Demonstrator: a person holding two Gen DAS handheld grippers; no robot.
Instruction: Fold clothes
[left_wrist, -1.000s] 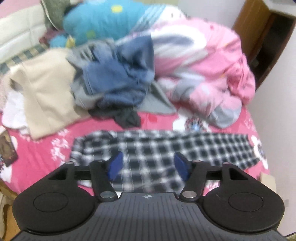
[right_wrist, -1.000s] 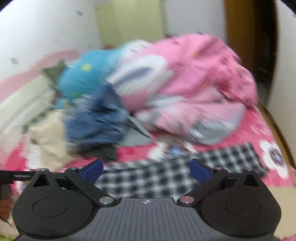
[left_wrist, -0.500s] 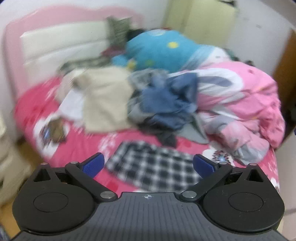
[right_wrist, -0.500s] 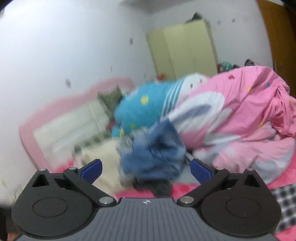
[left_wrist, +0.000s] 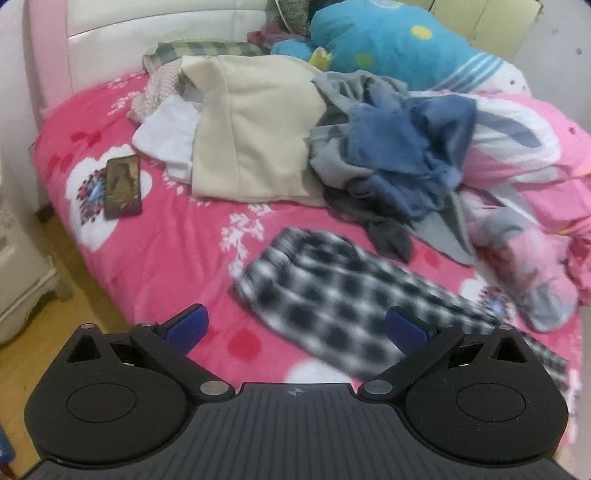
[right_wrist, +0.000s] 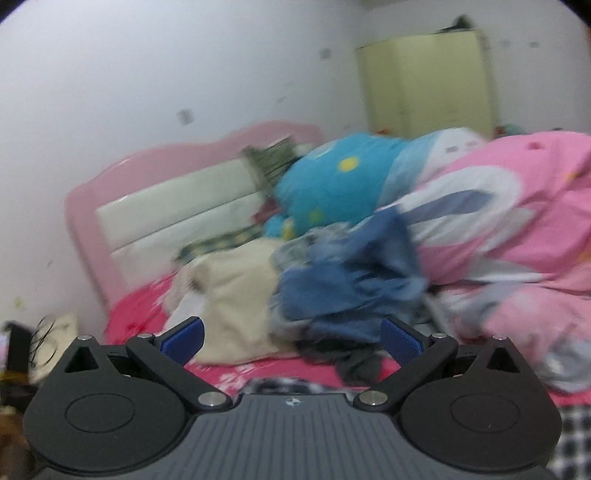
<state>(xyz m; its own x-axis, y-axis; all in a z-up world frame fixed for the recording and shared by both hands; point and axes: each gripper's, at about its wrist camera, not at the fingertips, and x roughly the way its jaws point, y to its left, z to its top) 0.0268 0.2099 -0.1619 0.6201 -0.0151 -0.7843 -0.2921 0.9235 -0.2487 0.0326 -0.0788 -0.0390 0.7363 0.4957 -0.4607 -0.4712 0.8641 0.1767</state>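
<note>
A black-and-white checked garment (left_wrist: 343, 291) lies flat on the pink bed sheet (left_wrist: 177, 236), just beyond my left gripper (left_wrist: 295, 326), which is open and holds nothing. Behind it sits a heap of blue and grey clothes (left_wrist: 399, 158) beside a cream garment (left_wrist: 255, 136). In the right wrist view my right gripper (right_wrist: 291, 339) is open and empty, pointing at the blue clothes (right_wrist: 347, 288) and the cream garment (right_wrist: 236, 302). A strip of the checked garment (right_wrist: 280, 386) shows just below its fingers.
A dark phone (left_wrist: 122, 186) lies on the sheet at the left. A pink quilt (left_wrist: 528, 192) fills the right side, a blue cushion (left_wrist: 388, 40) sits at the back by the pink headboard (right_wrist: 177, 184). White furniture (left_wrist: 18, 273) and wooden floor (left_wrist: 74, 317) border the bed's left edge.
The left gripper opened wide, swung left and sank toward the bed, so the checked garment now lies to its right. The right gripper turned upward and left, toward the headboard and clothes heap.
</note>
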